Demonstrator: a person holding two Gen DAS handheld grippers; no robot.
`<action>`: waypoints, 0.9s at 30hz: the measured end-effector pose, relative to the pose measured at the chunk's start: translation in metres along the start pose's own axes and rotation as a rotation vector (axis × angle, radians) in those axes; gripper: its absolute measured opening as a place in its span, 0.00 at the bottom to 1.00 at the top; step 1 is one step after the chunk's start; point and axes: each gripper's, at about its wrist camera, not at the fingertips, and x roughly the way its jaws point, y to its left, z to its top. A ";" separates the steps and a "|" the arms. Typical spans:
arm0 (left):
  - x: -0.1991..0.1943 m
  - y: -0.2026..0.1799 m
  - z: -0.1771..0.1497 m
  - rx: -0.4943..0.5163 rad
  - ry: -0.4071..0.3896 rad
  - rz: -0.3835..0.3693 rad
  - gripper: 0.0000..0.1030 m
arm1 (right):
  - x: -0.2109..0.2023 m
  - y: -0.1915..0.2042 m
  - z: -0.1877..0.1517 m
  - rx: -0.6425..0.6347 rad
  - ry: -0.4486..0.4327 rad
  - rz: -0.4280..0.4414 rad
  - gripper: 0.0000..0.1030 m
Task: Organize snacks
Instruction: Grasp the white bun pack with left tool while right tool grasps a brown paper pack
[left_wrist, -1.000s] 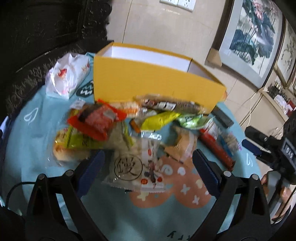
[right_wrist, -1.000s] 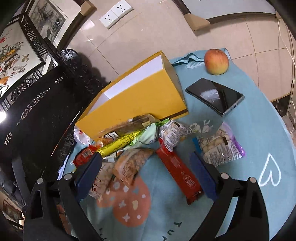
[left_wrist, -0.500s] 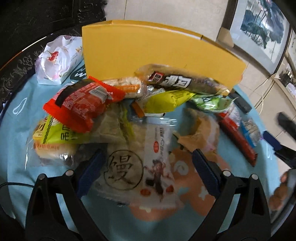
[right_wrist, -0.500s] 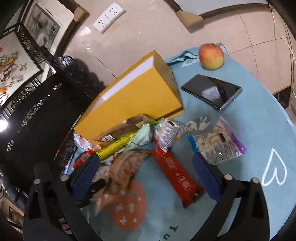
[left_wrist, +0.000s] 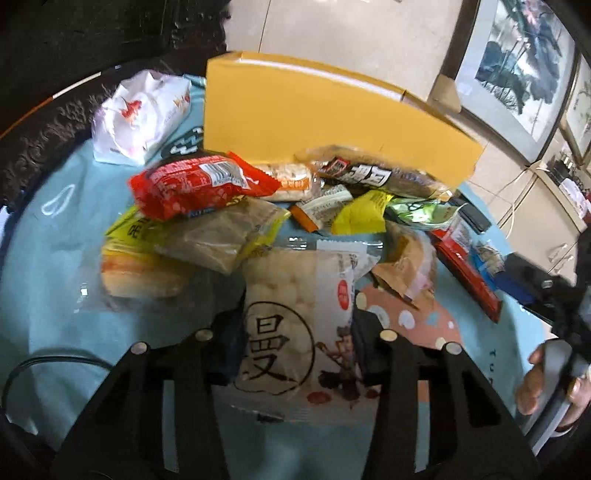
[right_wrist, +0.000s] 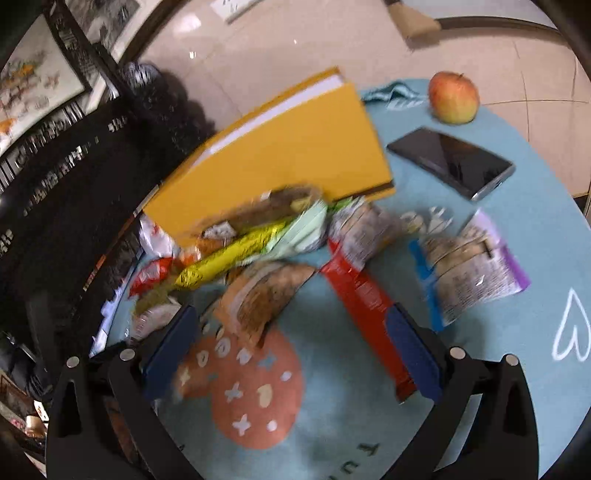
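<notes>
A heap of snack packets lies on the blue tablecloth in front of a yellow box (left_wrist: 325, 118), which also shows in the right wrist view (right_wrist: 280, 155). My left gripper (left_wrist: 299, 332) is shut on a white bun packet with a black circle (left_wrist: 295, 317). A red packet (left_wrist: 192, 184), a brown packet (left_wrist: 218, 240) and a yellow packet (left_wrist: 362, 218) lie beyond it. My right gripper (right_wrist: 291, 354) is open above the cloth, with a brown packet (right_wrist: 262, 295) and a red bar (right_wrist: 365, 306) between its fingers.
A white tissue pack (left_wrist: 140, 110) lies left of the box. An apple (right_wrist: 453, 96) and a black phone (right_wrist: 450, 160) lie at the far right, a purple-edged packet (right_wrist: 469, 269) nearer. The table edge (right_wrist: 565, 177) curves at the right.
My left gripper moved forward and closed on the white bun packet. My right gripper moved closer to the heap, staying open.
</notes>
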 end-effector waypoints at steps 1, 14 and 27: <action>-0.003 0.003 -0.001 -0.005 -0.006 -0.006 0.44 | 0.002 0.004 -0.001 -0.006 0.014 -0.014 0.99; -0.003 0.019 -0.012 -0.029 -0.008 -0.075 0.45 | 0.072 0.072 0.010 -0.144 0.123 -0.314 0.93; 0.004 0.016 -0.013 -0.028 0.011 -0.076 0.45 | 0.086 0.061 0.017 -0.070 0.163 -0.339 0.64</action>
